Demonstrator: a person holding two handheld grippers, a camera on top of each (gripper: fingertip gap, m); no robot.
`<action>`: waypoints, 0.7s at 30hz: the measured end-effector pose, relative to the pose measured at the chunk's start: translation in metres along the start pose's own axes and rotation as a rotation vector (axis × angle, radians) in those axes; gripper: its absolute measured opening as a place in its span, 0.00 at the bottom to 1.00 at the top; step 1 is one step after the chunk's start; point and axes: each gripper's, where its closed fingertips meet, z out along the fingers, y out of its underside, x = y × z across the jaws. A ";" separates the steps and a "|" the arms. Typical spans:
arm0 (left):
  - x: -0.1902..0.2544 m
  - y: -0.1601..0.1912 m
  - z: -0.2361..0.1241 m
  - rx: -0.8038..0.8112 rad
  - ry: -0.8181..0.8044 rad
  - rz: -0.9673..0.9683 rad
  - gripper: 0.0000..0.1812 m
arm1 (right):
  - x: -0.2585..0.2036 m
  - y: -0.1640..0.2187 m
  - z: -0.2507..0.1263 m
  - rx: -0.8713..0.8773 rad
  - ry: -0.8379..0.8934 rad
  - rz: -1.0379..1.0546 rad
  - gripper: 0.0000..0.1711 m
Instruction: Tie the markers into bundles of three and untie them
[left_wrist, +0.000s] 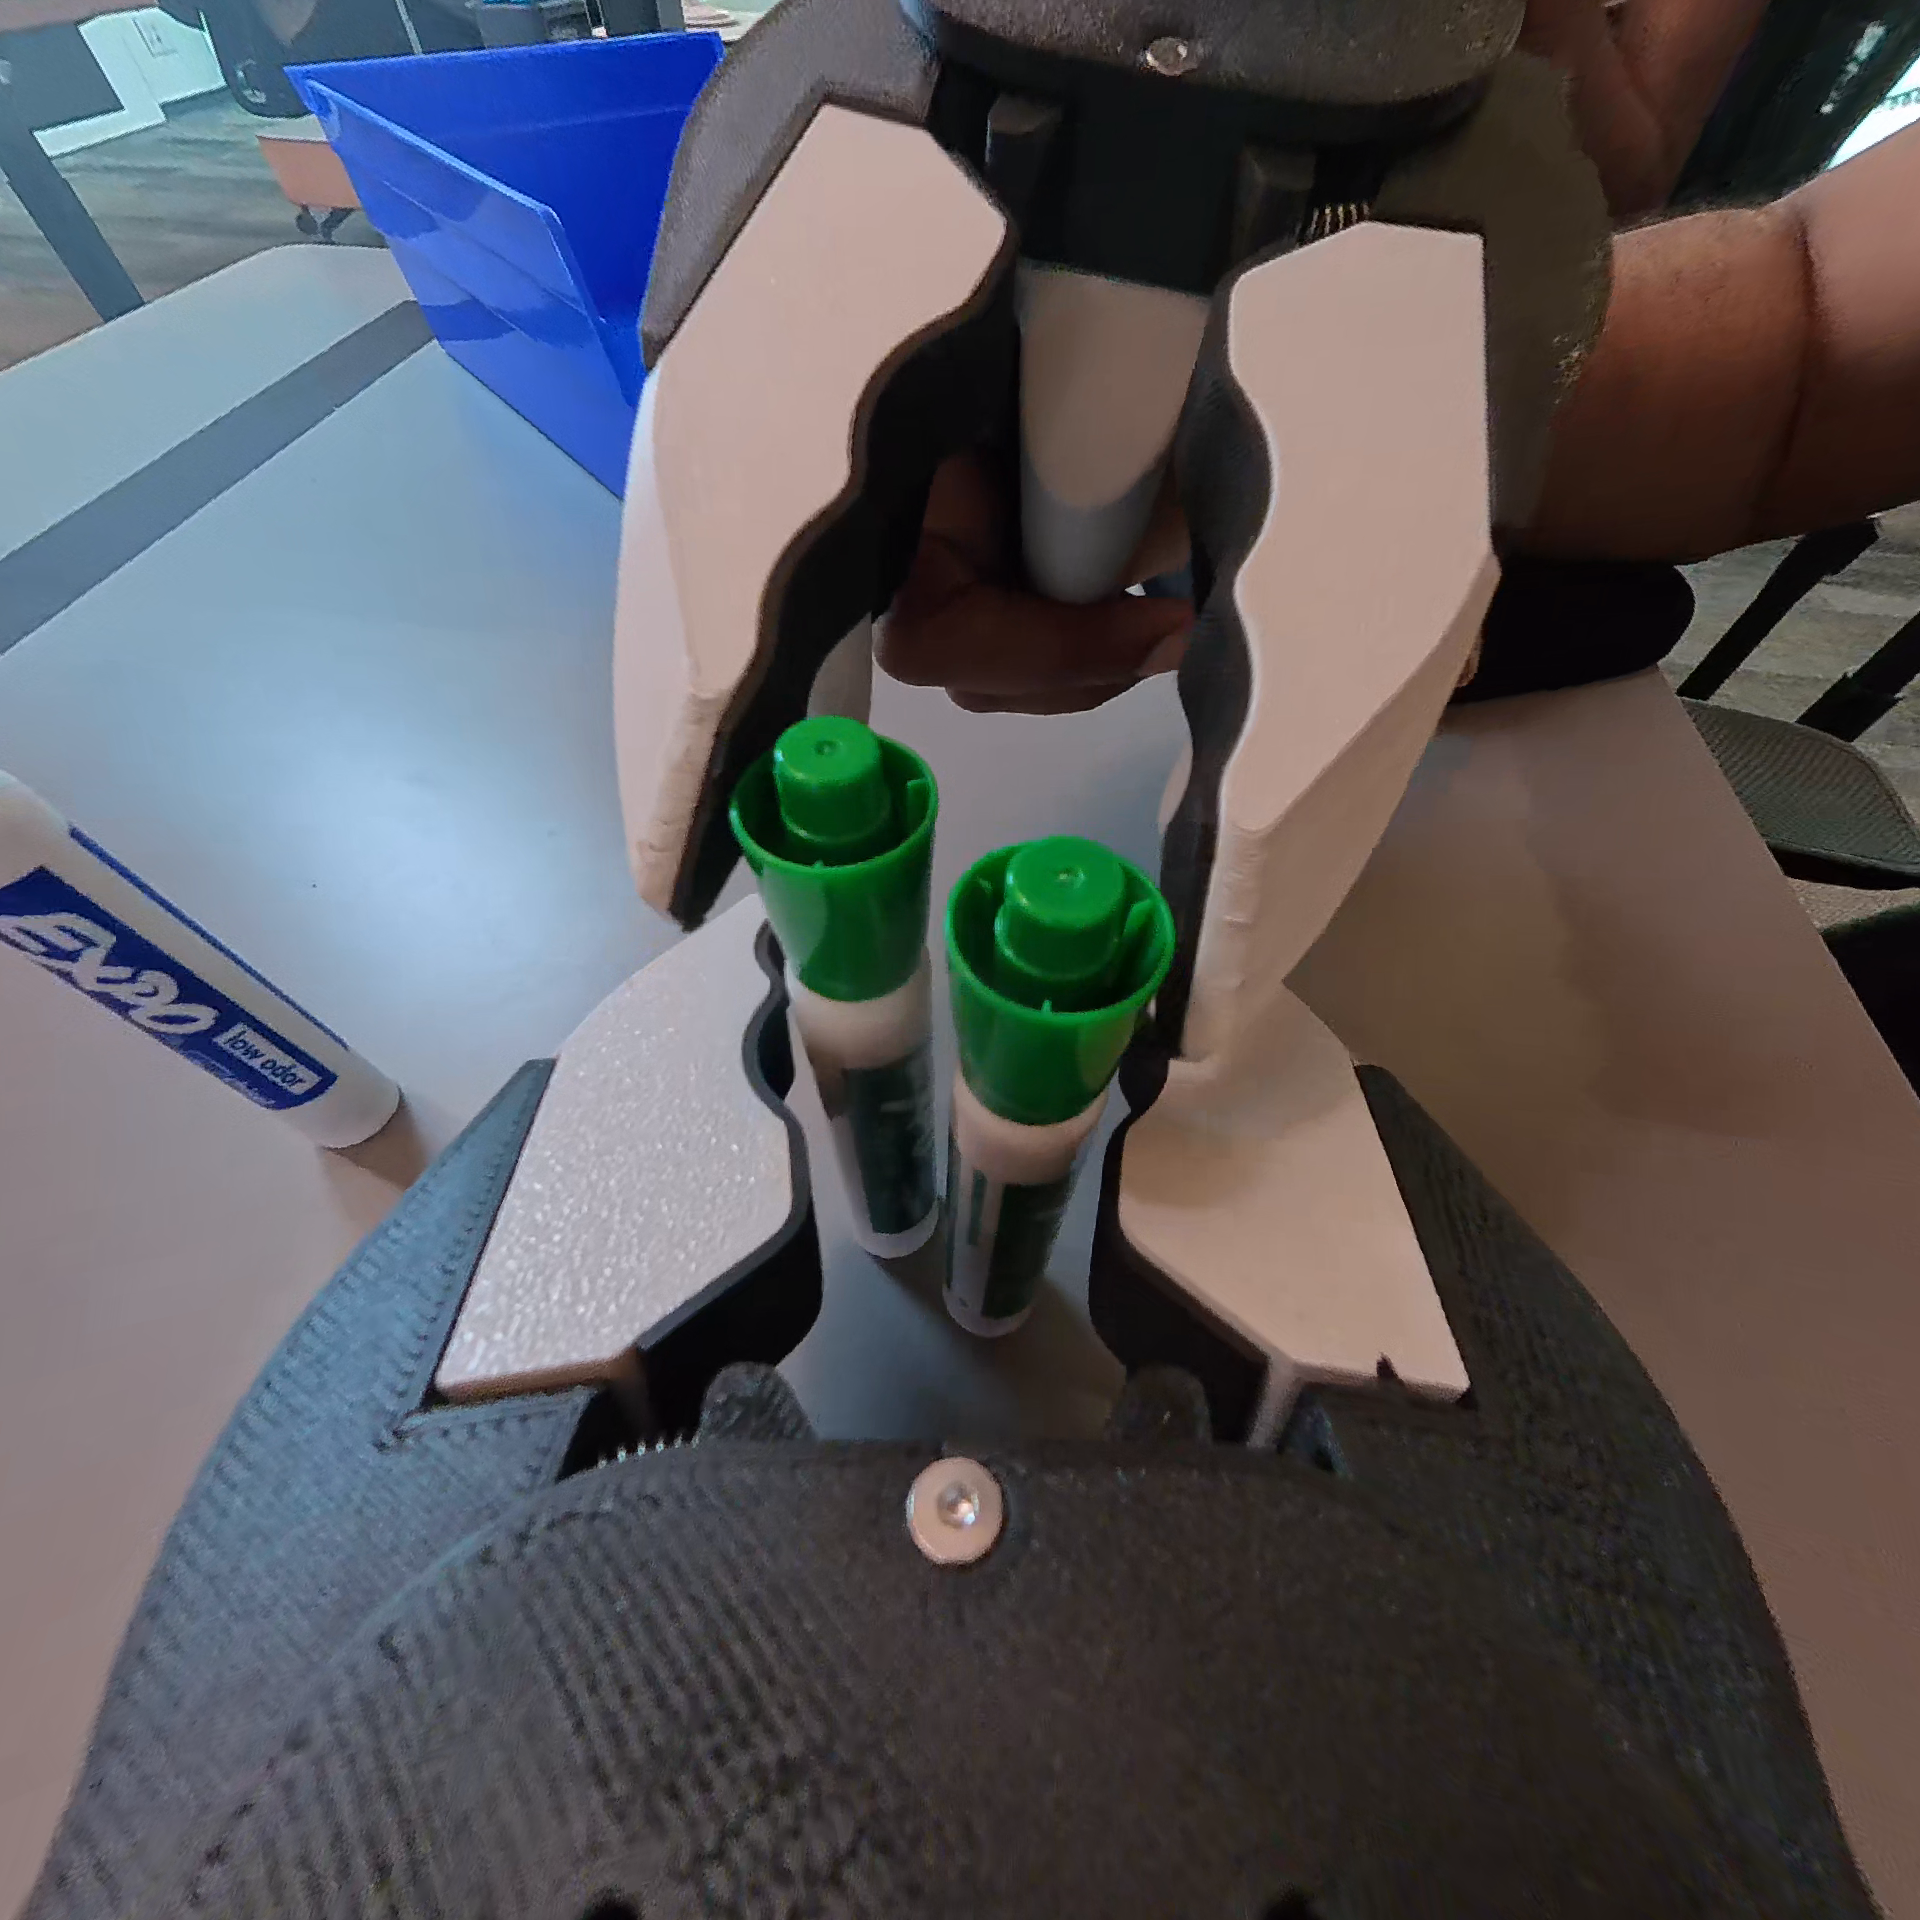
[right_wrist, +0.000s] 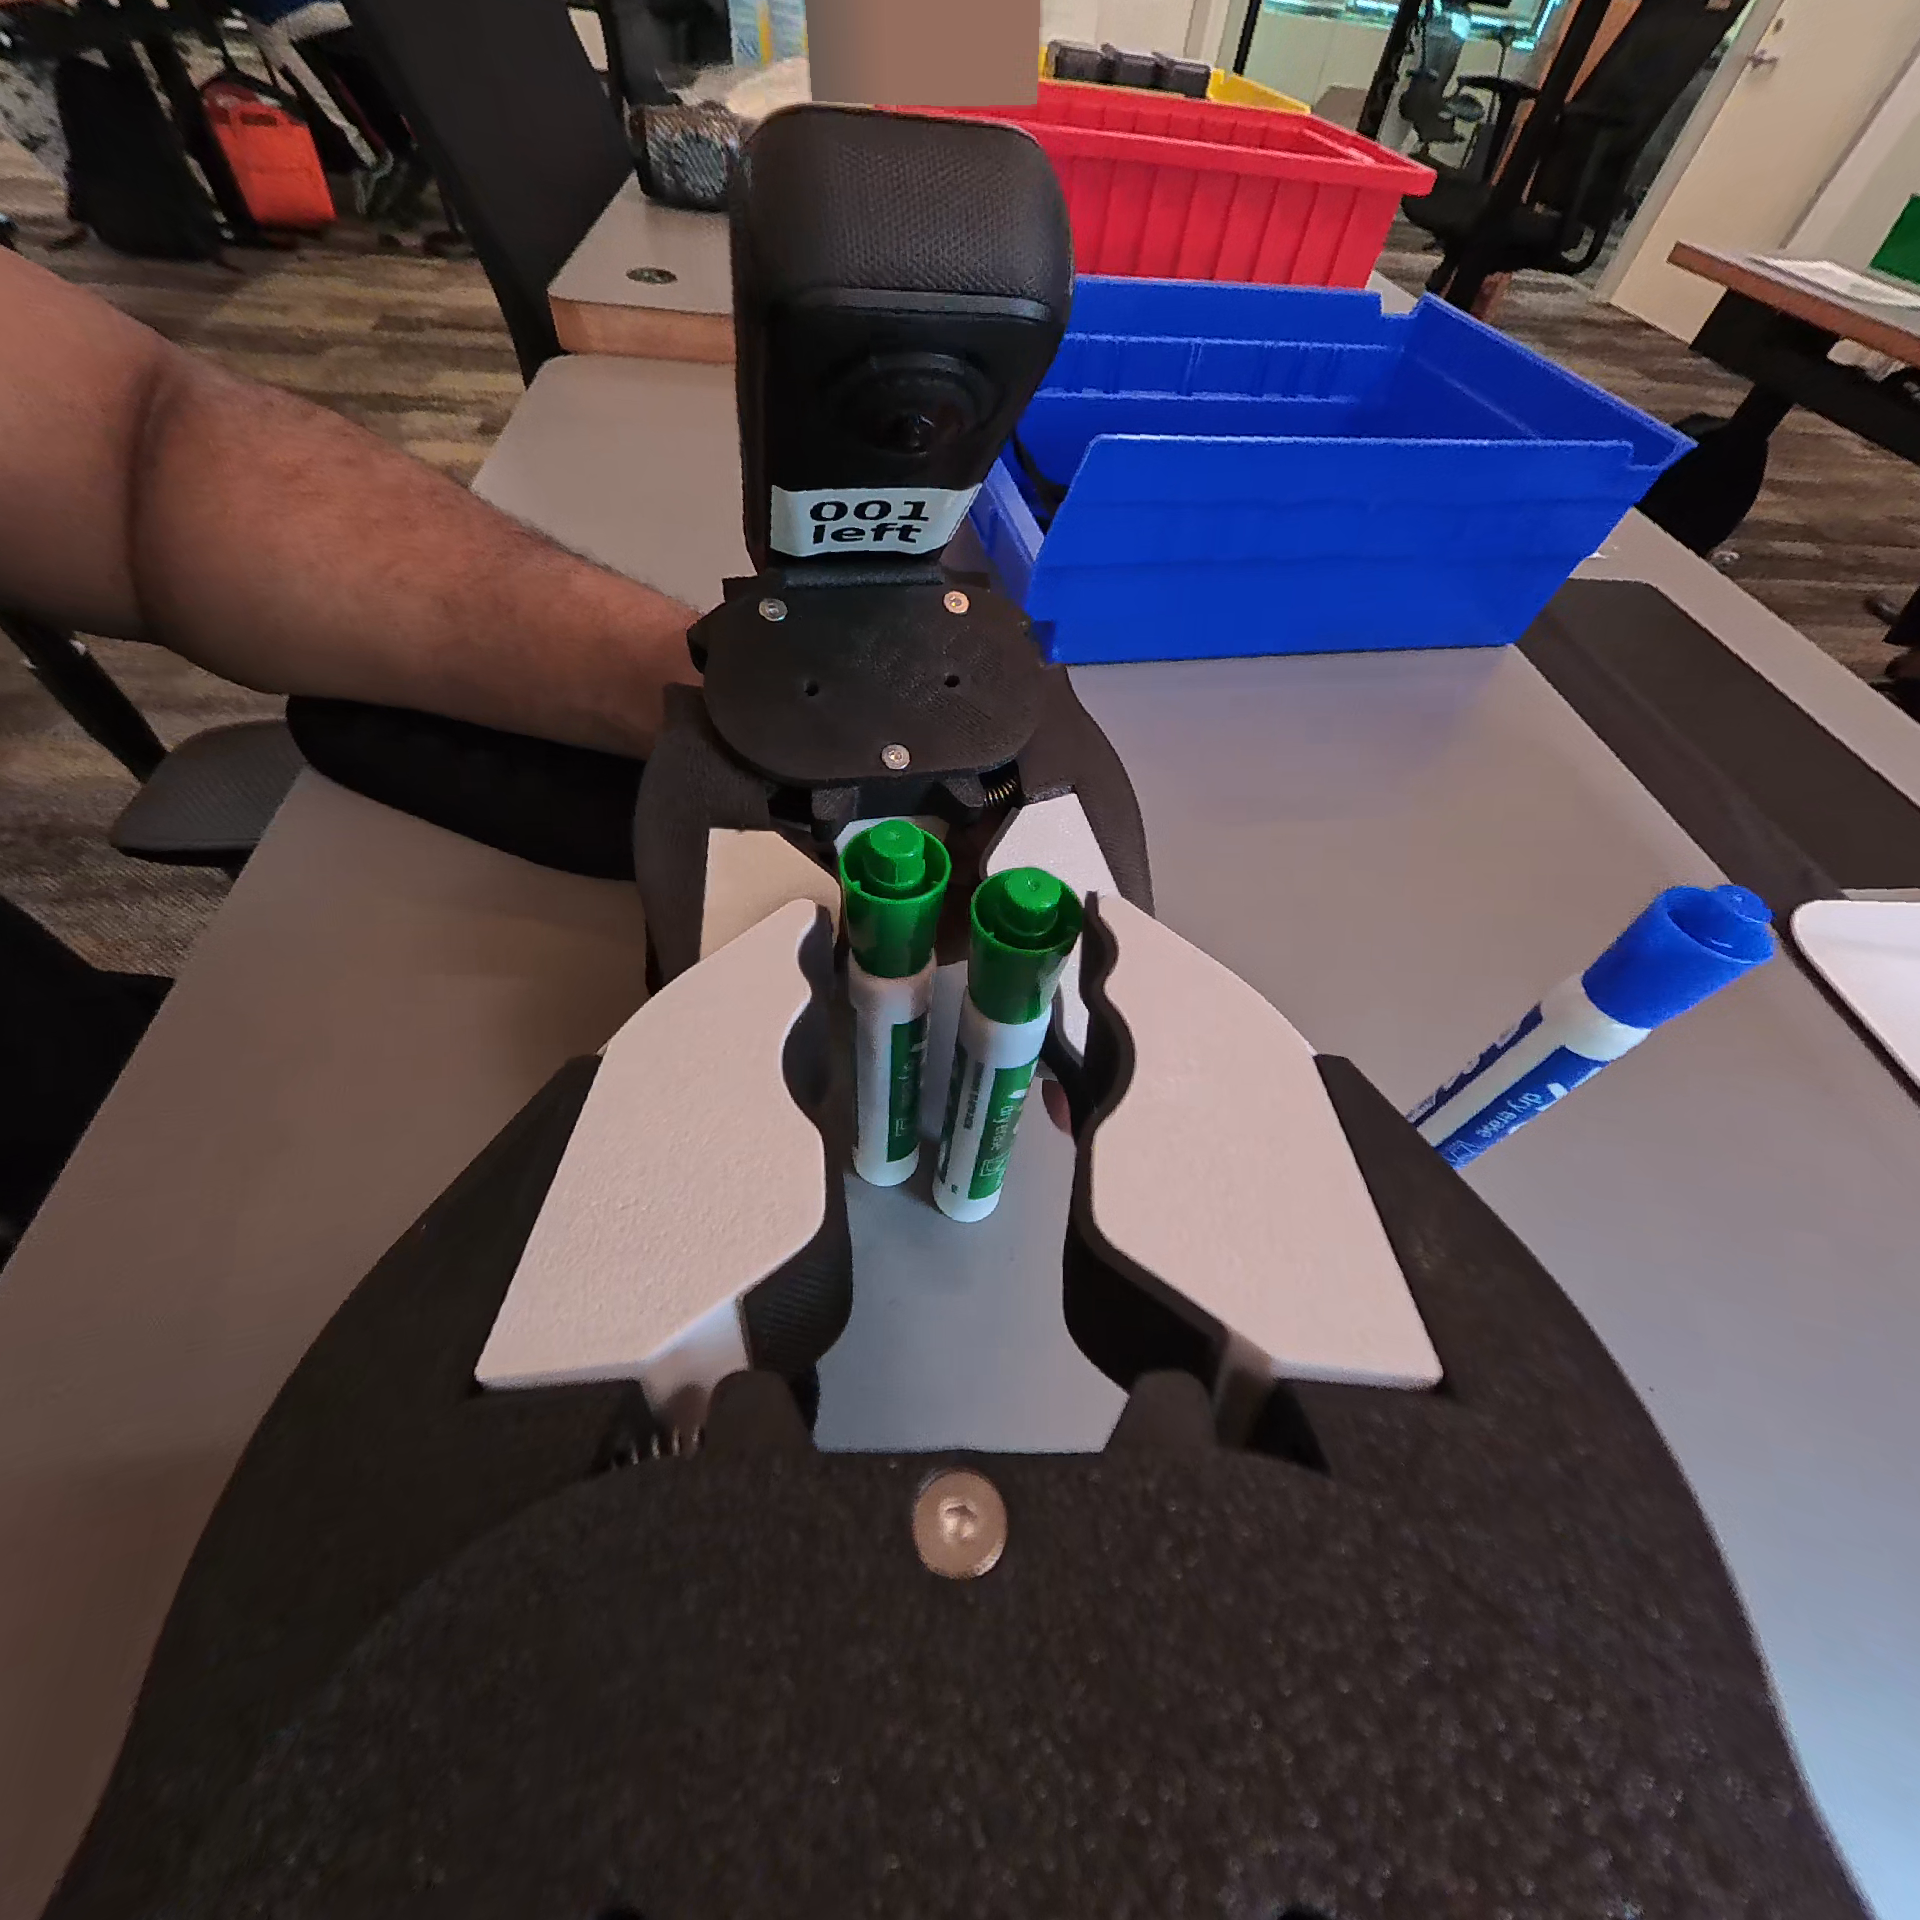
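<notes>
Two green markers (left_wrist: 935, 1039) stand side by side between the two claws, which face each other over the grey bench (left_wrist: 312, 727). In the left wrist view the left claw (left_wrist: 951, 1049) has its fingers on either side of the pair, near the white barrels below the caps, with a little gap visible on the left side; it looks part-closed around them, and I cannot tell whether it really presses them. The right claw (right_wrist: 951, 997) frames the same pair from the opposite side, its wavy inner edges close to the barrels but, as far as the right wrist view shows, spread and not clamping. A third marker, blue-capped (right_wrist: 1590, 1029), lies on the bench off to the side, well apart from the green pair; a blue bin (right_wrist: 1330, 499) sits farther back. No band or tie is visible in either view. The markers are light, stiff plastic tubes with smooth, rather slippery barrels, so they will tend to roll or slide past each other if squeezed off-centre. My judgement is that the best hold is across the barrels just under the caps, where the cap's flared rim gives a stop against slipping, with both kept parallel while the blue one is brought in to make three.
</notes>
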 end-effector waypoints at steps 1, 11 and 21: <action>0.000 0.000 0.000 -0.001 0.002 0.001 0.34 | -0.001 0.000 0.000 -0.009 0.003 -0.005 0.27; -0.001 0.005 -0.001 -0.021 -0.008 0.015 0.35 | 0.004 0.000 0.003 -0.053 0.070 0.078 0.35; 0.000 0.009 -0.001 -0.043 0.003 0.017 0.36 | 0.003 0.009 0.011 -0.002 0.227 0.213 0.33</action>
